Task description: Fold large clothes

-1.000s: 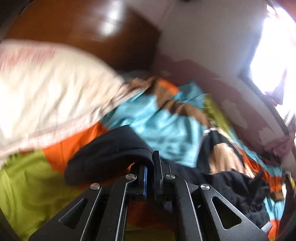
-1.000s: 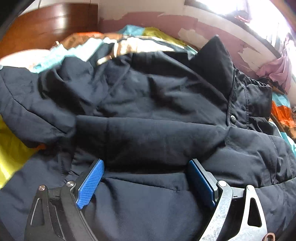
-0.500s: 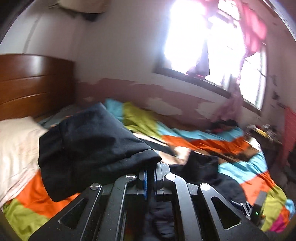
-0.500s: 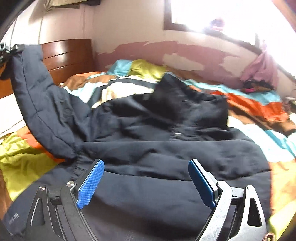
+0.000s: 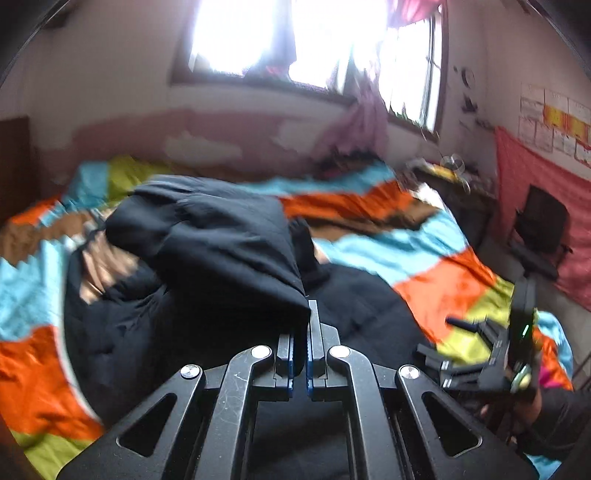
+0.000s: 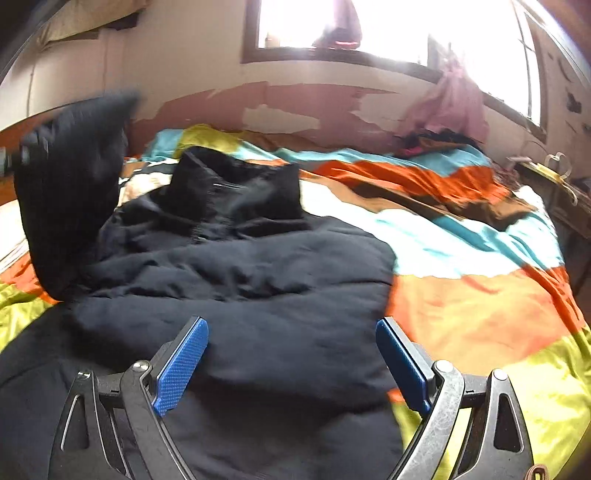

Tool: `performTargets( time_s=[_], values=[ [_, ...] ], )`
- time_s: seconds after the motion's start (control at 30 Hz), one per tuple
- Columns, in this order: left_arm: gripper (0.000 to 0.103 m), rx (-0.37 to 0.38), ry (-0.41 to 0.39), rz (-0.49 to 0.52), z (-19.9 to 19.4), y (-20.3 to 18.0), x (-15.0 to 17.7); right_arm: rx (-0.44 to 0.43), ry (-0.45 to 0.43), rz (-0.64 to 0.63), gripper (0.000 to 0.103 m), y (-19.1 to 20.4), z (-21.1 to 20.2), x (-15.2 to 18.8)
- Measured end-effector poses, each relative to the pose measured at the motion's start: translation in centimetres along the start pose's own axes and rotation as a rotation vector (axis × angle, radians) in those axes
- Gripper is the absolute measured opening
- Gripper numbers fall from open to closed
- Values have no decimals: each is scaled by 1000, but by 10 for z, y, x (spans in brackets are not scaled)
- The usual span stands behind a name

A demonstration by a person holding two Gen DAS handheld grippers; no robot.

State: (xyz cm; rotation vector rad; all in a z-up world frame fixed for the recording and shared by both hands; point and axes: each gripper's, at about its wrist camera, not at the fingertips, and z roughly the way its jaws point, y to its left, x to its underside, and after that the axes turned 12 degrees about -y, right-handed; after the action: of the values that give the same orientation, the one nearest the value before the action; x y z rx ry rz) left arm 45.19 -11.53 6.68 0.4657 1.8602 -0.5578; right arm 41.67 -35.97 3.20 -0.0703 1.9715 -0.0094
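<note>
A large black padded jacket [image 6: 236, 280] lies spread on a bed with a multicoloured cover [image 6: 480, 302]. My left gripper [image 5: 303, 325] is shut on the jacket's sleeve [image 5: 221, 243] and holds it lifted above the jacket body [image 5: 110, 332]. In the right wrist view that raised sleeve [image 6: 70, 192] hangs at the far left, with the left gripper blurred beside it. My right gripper [image 6: 291, 332] is open and empty, its blue pads [image 6: 181, 365] spread wide just above the jacket's lower part. The right gripper also shows in the left wrist view [image 5: 509, 354] at the right.
The collar [image 6: 236, 184] stands up at the jacket's far end. A peeling wall [image 6: 295, 107] and bright window [image 6: 369, 26] run behind the bed. A cluttered side table [image 5: 450, 173] and a dark chair [image 5: 539, 225] stand at the right. Pink cloth [image 6: 450, 103] hangs by the window.
My left gripper has swung the held sleeve up and to the right, over the jacket body. My right gripper has drawn back towards the hem, still open.
</note>
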Motion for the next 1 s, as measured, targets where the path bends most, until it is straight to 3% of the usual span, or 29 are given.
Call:
performTargets(
  time_s=[0.1,0.27,0.3,0.37,0.4,0.43,0.57,0.67,0.73,0.77,0.8,0.87,1.0],
  values=[
    [3,26,93,-28,29,-11,30,19,17,35,92,-24,-1,7],
    [4,66,203,-91,30,-6,63,-32,46,129,92,-45,5,11],
    [9,86,229,-105,30,-6,66,-54,50,162,92,-47,7,9],
    [29,127,258,-122,20,-3,70,-95,49,215,92,-48,10,2],
    [47,140,251,-121,11,-2,71,-129,52,249,92,-46,13,-3],
    [56,149,238,-119,4,-1,72,-152,57,269,92,-44,17,-7],
    [57,183,183,-127,-36,7,69,-311,123,372,96,-21,37,-31],
    [60,90,170,-136,-55,27,67,-412,174,465,96,-4,52,-42],
    [72,-12,156,-154,-67,44,69,-432,159,528,96,0,55,-47],
    [73,-121,145,-165,-71,57,68,-434,137,555,97,2,56,-52],
    [74,-185,137,-170,-74,65,67,-418,125,552,99,7,57,-60],
    [74,-344,145,-205,-76,86,66,-382,115,480,100,28,59,-77],
    [74,-503,144,-328,-84,124,72,-288,96,116,100,114,61,-100]
  ],
)
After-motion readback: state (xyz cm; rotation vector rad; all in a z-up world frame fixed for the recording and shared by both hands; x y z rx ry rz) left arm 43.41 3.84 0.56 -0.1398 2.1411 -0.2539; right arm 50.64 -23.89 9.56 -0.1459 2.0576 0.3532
